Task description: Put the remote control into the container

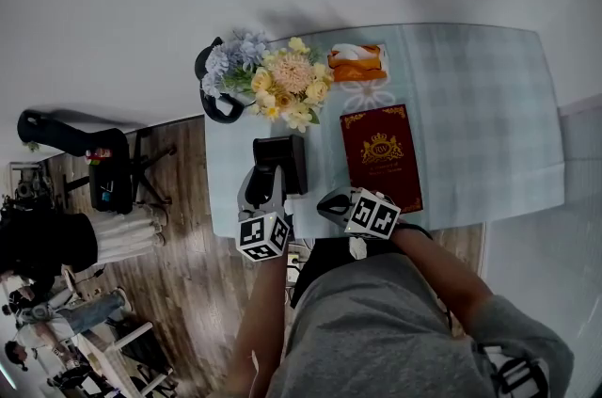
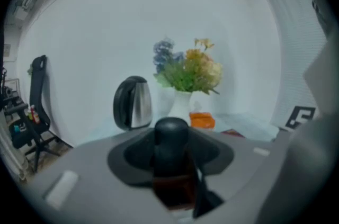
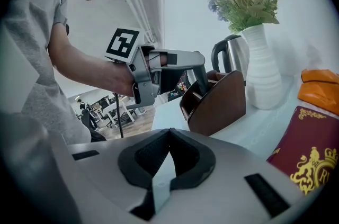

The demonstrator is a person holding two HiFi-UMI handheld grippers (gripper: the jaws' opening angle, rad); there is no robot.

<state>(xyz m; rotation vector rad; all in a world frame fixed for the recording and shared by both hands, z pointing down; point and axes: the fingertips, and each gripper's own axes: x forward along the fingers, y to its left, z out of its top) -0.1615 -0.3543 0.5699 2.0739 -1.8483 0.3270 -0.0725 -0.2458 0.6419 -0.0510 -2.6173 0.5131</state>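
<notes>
The black remote control (image 2: pixel 170 138) stands on end between the jaws of my left gripper (image 2: pixel 170 158), which is shut on it. Its lower end dips into the dark brown container (image 2: pixel 177 191). In the head view the left gripper (image 1: pixel 268 182) hovers at the near side of the container (image 1: pixel 280 163), near the table's left edge. From the right gripper view, the left gripper (image 3: pixel 169 66) reaches over the container (image 3: pixel 217 106) and the remote (image 3: pixel 201 77) hangs down into it. My right gripper (image 3: pixel 168 138) is shut and empty, resting at the table's near edge (image 1: pixel 331 203).
A white vase of flowers (image 1: pixel 282 86) and a kettle (image 1: pixel 212 81) stand behind the container. A red book (image 1: pixel 379 151) lies to its right, with an orange pack (image 1: pixel 357 64) beyond. A black chair (image 1: pixel 85 137) stands on the floor left of the table.
</notes>
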